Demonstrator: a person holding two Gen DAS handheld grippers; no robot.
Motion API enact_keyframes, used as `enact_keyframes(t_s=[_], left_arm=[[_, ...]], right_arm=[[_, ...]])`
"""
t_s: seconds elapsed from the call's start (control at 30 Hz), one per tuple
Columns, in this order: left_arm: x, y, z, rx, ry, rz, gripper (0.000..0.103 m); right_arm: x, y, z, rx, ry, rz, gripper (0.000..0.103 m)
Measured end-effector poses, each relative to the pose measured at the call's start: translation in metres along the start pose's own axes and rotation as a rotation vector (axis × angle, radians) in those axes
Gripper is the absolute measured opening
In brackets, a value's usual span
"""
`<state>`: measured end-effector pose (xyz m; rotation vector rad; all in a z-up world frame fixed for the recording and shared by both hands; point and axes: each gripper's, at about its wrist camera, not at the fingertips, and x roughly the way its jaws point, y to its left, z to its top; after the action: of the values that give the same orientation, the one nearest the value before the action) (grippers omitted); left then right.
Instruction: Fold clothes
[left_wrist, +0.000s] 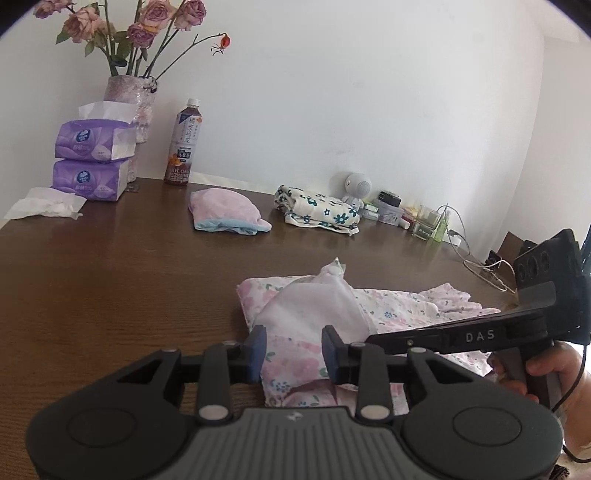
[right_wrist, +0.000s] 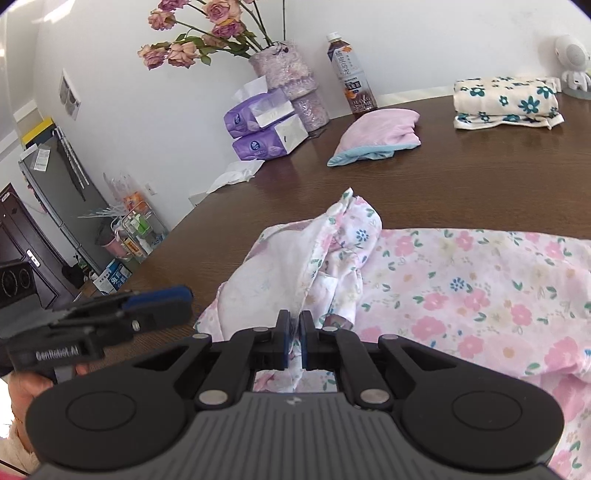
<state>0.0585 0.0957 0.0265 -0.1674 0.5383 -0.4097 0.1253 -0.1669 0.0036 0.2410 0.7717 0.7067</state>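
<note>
Folding status: floral garment (right_wrist: 461, 291) is spread on the near part of the brown table (left_wrist: 110, 277), pink flower print, partly bunched up
Long axis: runs left–right across the near edge in the right wrist view, with the flat bulk trailing off right and a peaked-up flap (right_wrist: 347, 206) at the left end pointing toward the far wall
Right gripper (right_wrist: 294, 339): jaws pinched together on a fold of the floral garment — cloth is caught between the blue pads
Left gripper (left_wrist: 293, 349): jaws apart, straddling the garment's left edge; can't tell if the pads touch the cloth
Hands: one hand (left_wrist: 546, 365) wraps the right gripper's handle at the right of the left wrist view
Far side: folded pink piece (left_wrist: 225, 210) and folded white-and-teal floral piece (left_wrist: 317, 208) sit side by side, apart from each other
Far left: tissue packs (left_wrist: 92, 162) stacked by a vase of roses (left_wrist: 131, 92), bottle (left_wrist: 183, 147) just right of them
</note>
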Motion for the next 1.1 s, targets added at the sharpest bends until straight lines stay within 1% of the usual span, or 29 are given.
enact_keyframes(t_s=[0.13,0.3,0.37,0.43,0.6,0.67,0.7,0.73,0.77,0.8,0.83,0.87,0.9,0.93,1.07,1.1], left_arm=[[0.015,-0.007,-0.001,0.046,0.061,-0.026,0.014],[0.033,-0.013,-0.008,0.08,0.141,-0.04,0.014],[0.039,-0.012,-0.01,0.077,0.165,-0.048,0.014],[0.04,-0.012,-0.011,0.071,0.173,-0.052,0.014],[0.04,-0.013,-0.011,0.064,0.185,-0.05,0.014],[0.038,-0.014,-0.009,0.048,0.185,-0.053,0.017],[0.037,-0.014,-0.008,0.039,0.185,-0.056,0.023],[0.034,-0.014,-0.006,0.032,0.177,-0.063,0.029],[0.03,-0.015,-0.003,0.028,0.167,-0.072,0.031],[0.026,-0.016,0.0,0.023,0.156,-0.081,0.037],[0.021,-0.018,0.004,0.022,0.139,-0.094,0.044],[0.016,-0.018,0.009,0.022,0.122,-0.106,0.048],[0.012,-0.019,0.014,0.022,0.105,-0.117,0.054],[0.01,-0.019,0.02,0.035,0.09,-0.113,0.056],[0.011,-0.023,0.044,0.108,0.033,-0.069,0.057],[0.016,-0.023,0.047,0.127,0.037,-0.061,0.056]], right_arm=[[-0.002,-0.002,-0.004,0.0,-0.013,-0.01,0.005],[-0.011,0.001,-0.003,-0.017,-0.05,-0.021,0.005],[-0.016,0.002,-0.001,-0.026,-0.067,-0.027,0.007],[-0.02,0.003,0.0,-0.035,-0.084,-0.032,0.013],[-0.029,0.01,0.007,-0.068,-0.135,-0.046,0.014],[-0.028,0.016,0.016,-0.099,-0.164,-0.054,0.014],[-0.024,0.02,0.02,-0.123,-0.166,-0.057,0.014],[-0.019,0.023,0.024,-0.149,-0.158,-0.063,0.014],[-0.011,0.026,0.027,-0.179,-0.143,-0.078,0.014],[-0.003,0.029,0.03,-0.208,-0.126,-0.094,0.014],[0.004,0.031,0.03,-0.234,-0.107,-0.116,0.013],[0.012,0.031,0.03,-0.255,-0.088,-0.149,0.013],[0.02,0.031,0.03,-0.275,-0.07,-0.18,0.013],[0.026,0.029,0.03,-0.28,-0.055,-0.195,0.013],[0.038,0.021,0.024,-0.259,-0.011,-0.199,0.013],[0.039,0.02,0.023,-0.255,-0.008,-0.197,0.014]])
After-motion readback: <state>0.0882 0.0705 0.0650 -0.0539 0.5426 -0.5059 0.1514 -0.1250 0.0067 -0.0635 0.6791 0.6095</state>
